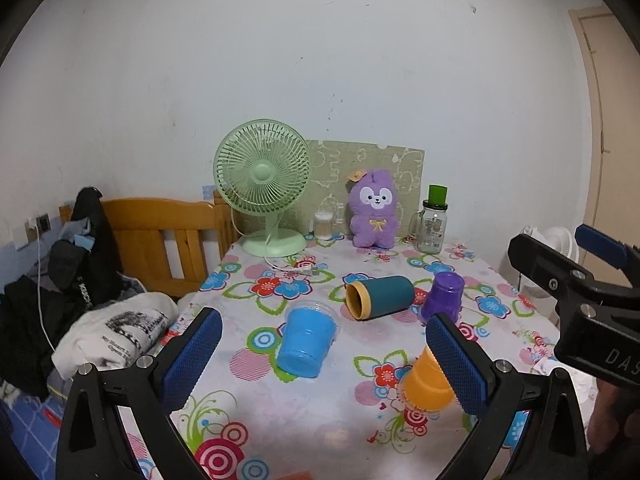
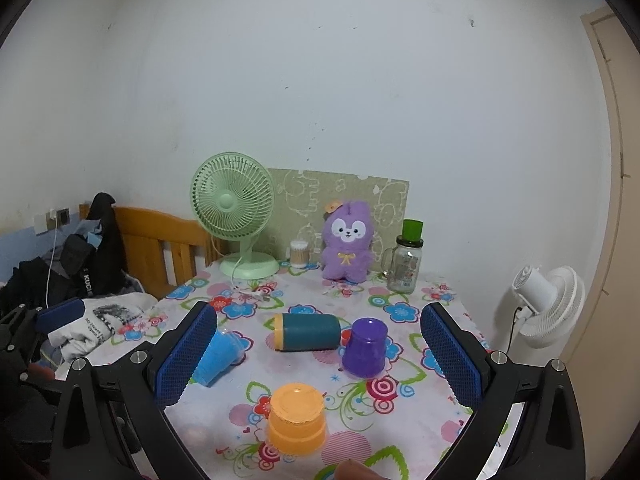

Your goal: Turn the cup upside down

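White walls frame a floral-cloth table (image 2: 400, 432) set against a wooden bed headboard (image 1: 160, 236), w/ a green desk fan (image 1: 264, 184), purple plush toy (image 2: 348, 240) and lidded glass jar (image 2: 406, 268) lined up at the back. Four cups sit mid-table: blue cup (image 1: 306, 342) tipped on its side inside a clear plastic cup, teal cup (image 1: 380, 297) lying on its side w/ its yellow-rimmed mouth toward the left, purple cup (image 2: 366, 347) and orange cup (image 2: 297, 420) both mouth-down. Left gripper (image 1: 322, 354) hangs above the near edge, jaws spread wide, nothing between the blue pads. Right gripper (image 2: 318, 354) likewise gapes, holding nothing, approx. over the orange cup. White floor fan (image 2: 550, 306) stands beside the table at right.
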### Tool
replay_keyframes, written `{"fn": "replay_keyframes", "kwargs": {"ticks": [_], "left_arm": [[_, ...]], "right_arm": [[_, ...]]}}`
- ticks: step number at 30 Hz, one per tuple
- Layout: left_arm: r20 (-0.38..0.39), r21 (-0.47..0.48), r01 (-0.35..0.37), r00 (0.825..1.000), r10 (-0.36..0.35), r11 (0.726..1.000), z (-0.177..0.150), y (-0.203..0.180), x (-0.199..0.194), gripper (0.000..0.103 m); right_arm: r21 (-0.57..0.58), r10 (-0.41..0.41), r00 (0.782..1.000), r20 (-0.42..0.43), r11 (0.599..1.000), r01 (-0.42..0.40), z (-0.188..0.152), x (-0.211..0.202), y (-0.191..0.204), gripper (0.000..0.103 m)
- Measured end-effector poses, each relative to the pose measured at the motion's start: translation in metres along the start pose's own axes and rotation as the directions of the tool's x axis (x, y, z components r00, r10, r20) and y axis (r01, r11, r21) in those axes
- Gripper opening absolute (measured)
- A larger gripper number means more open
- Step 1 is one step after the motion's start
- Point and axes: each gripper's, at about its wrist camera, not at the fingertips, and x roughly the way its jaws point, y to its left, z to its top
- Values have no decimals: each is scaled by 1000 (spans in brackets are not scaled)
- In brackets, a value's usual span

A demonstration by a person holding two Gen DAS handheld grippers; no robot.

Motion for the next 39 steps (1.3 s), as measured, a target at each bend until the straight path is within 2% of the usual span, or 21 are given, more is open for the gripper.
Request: {"fn": "replay_keyframes", "kwargs": {"ticks": [14, 39], "left_arm": [[33, 10, 4, 999, -5, 1000, -1, -2, -3, 103], [24, -2, 13, 1000, -13, 1000, -1, -1, -2, 103]], "right_arm": [[2, 3, 1000, -8, 1000, -3, -1, 4, -2, 103], [-4, 1, 1000, -17, 1000, -1, -3, 6, 1, 103]]}}
